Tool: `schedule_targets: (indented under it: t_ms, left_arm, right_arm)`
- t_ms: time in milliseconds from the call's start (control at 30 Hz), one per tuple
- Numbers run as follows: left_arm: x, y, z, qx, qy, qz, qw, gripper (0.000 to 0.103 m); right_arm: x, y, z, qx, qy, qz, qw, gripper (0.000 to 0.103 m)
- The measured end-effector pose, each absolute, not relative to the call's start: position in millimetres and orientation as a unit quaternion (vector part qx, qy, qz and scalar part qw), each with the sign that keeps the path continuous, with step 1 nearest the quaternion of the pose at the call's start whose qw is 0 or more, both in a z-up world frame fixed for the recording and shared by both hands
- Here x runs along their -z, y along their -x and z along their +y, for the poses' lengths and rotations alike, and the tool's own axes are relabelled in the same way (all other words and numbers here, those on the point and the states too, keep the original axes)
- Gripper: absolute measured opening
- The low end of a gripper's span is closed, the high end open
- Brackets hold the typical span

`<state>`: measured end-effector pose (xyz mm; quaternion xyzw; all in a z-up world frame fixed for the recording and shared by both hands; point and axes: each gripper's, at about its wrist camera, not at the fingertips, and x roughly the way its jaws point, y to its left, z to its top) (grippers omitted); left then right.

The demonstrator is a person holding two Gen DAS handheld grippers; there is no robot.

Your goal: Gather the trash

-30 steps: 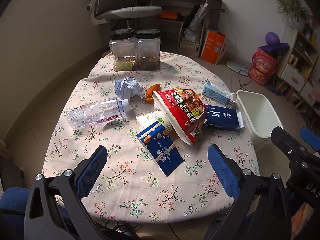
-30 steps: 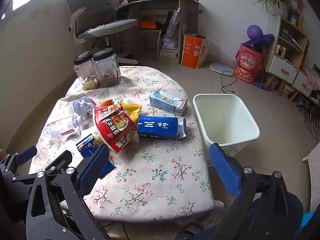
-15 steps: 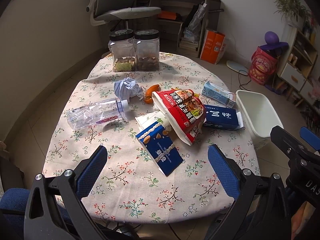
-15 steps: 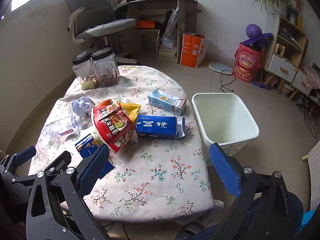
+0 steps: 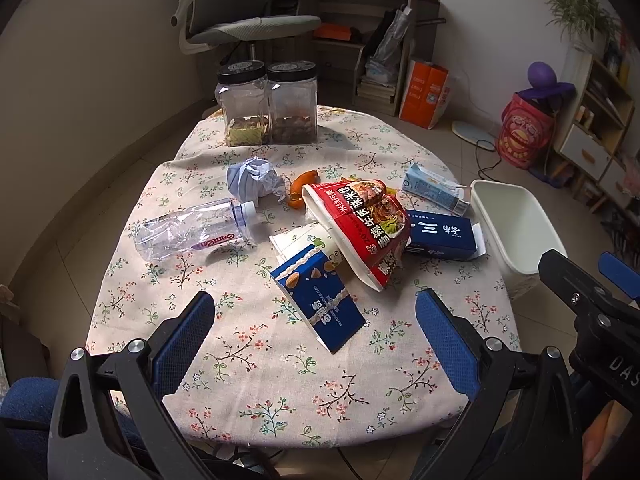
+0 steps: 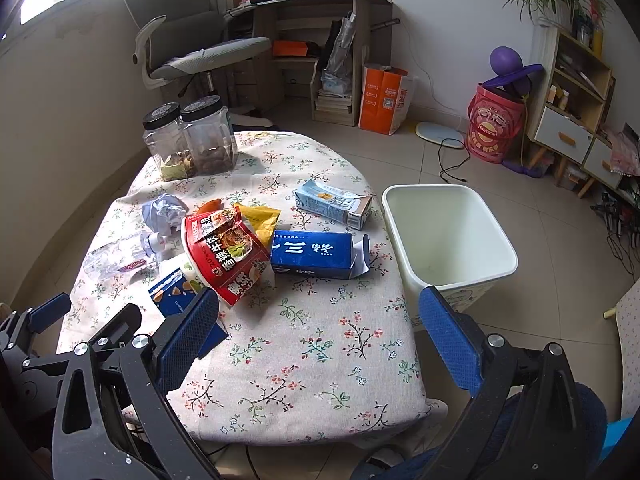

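Trash lies across the flowered table (image 5: 280, 380): a clear plastic bottle (image 5: 192, 234), a crumpled paper ball (image 5: 254, 178), a red noodle bowl (image 5: 360, 224) on its side, a blue almond carton (image 5: 320, 308), a dark blue box (image 5: 440, 234), a light blue carton (image 5: 434, 188) and an orange wrapper (image 5: 300, 188). A white bin (image 6: 448, 236) stands on the floor right of the table. My left gripper (image 5: 314, 344) hovers open over the near edge, empty. Beside it my right gripper (image 6: 320, 336) is open and empty too.
Two black-lidded jars (image 5: 266, 104) stand at the table's far end. Behind them are an office chair (image 5: 240, 28), a desk with shelves (image 6: 312, 12) and an orange bag (image 6: 382, 98). A red bucket (image 6: 494, 122) and a cabinet (image 6: 572, 112) are at the right.
Both views have shifted very slightly; the table items sit a touch farther in frame. Nothing on the table moved and both grippers stayed open.
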<state>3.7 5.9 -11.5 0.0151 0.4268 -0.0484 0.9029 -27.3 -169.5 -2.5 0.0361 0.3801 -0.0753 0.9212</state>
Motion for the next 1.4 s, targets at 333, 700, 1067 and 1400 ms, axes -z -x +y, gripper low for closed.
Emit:
schedule_targets:
  t_ms: [333,700,1067,1400]
  left_arm:
    - [11,-4,5,0.05,-0.014,0.429,0.902,0.098]
    - [35,-53,37,0.05,0.081,0.486,0.869,0.097]
    - [107,-88,45,0.046,0.161,0.549,0.819,0.079]
    - [139,-92,61,0.065,0.227,0.563,0.792,0.055]
  right_arm:
    - [3,27,-169,0.075,-0.035,0.381,0.921,0.096]
    - [-16,-26,-203,0.01,-0.012,0.369,0.929,0.096]
    - [36,-133,-212,-0.034,-0.045,0.512,0.857,0.096]
    - [84,-152,-241,-0.016,-0.102,0.576,0.811,0.096]
